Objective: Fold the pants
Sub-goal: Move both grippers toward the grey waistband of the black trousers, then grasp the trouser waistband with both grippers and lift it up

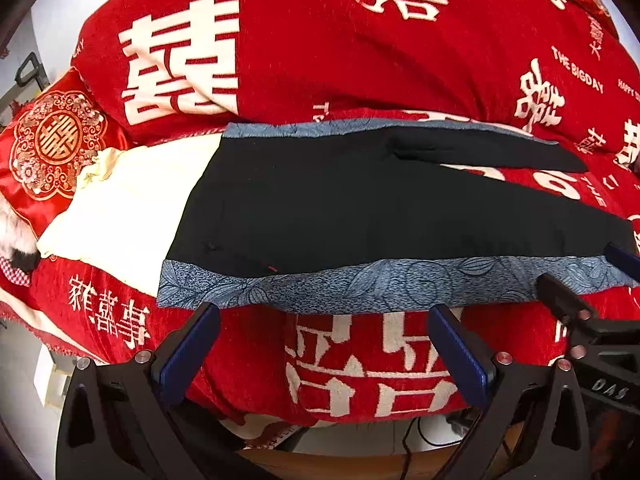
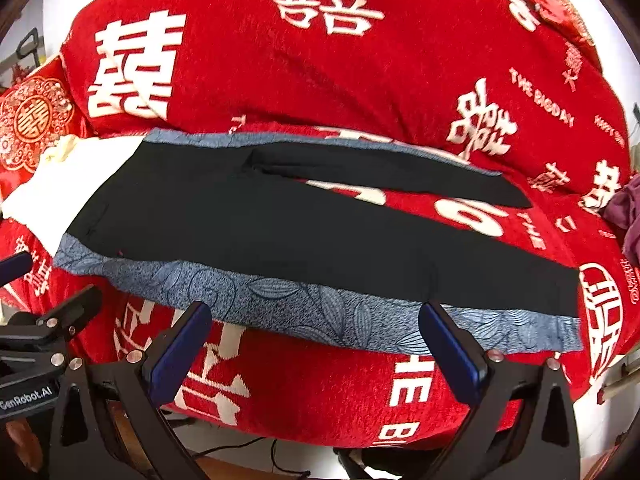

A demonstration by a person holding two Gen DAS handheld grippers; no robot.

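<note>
Both the left gripper [image 1: 324, 320] and right gripper [image 2: 316, 318] hover with fingers spread wide, holding nothing, at the near edge of the black pants [image 1: 360, 208] lying flat on the red blanket [image 1: 320, 48].

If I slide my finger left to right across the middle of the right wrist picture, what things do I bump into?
Red embroidered cushion → cream cloth → black pants → purple garment at the right edge. All lie on the red blanket.
</note>
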